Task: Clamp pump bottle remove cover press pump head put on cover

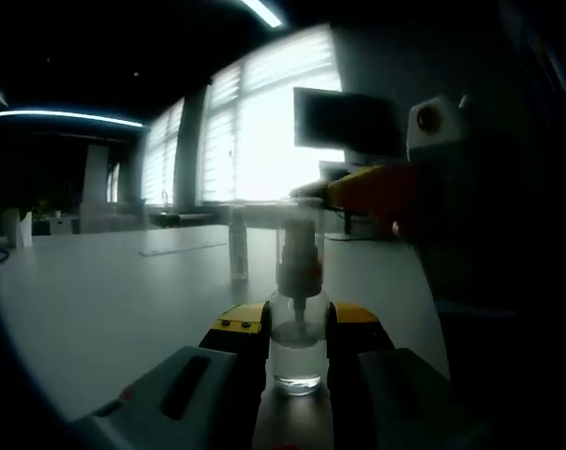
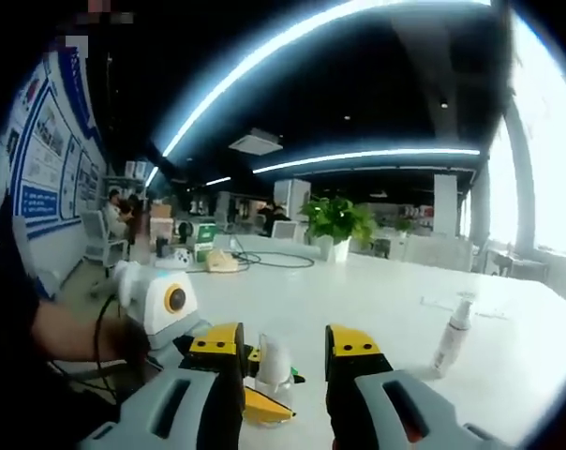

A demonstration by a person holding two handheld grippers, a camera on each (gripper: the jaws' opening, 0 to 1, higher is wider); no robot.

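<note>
In the left gripper view, the white bench (image 1: 105,291) spreads away on the left toward bright blinds. A second slim spray bottle (image 1: 238,246) stands upright farther back on it, well apart from the grippers. At the centre, the left gripper (image 1: 297,323) has its yellow-tipped jaws clamped on the clear pump bottle (image 1: 297,352), which stands upright on the bench with a little clear liquid at its base. A transparent cover (image 1: 299,234) sits over the white pump head. From the right, the right gripper (image 1: 372,192) reaches in, its orange tip at the top of that cover; whether it grips the cover cannot be told here.

In the right gripper view, a hand (image 2: 72,333) at the left holds the left gripper (image 2: 255,389), which is under the pump bottle (image 2: 272,367). The right gripper's (image 2: 283,352) own jaws stand apart, one on each side of the bottle's top. Further right, the spare spray bottle (image 2: 452,335) stands alone on the bench (image 2: 358,295). A potted plant (image 2: 337,225) sits far behind.
</note>
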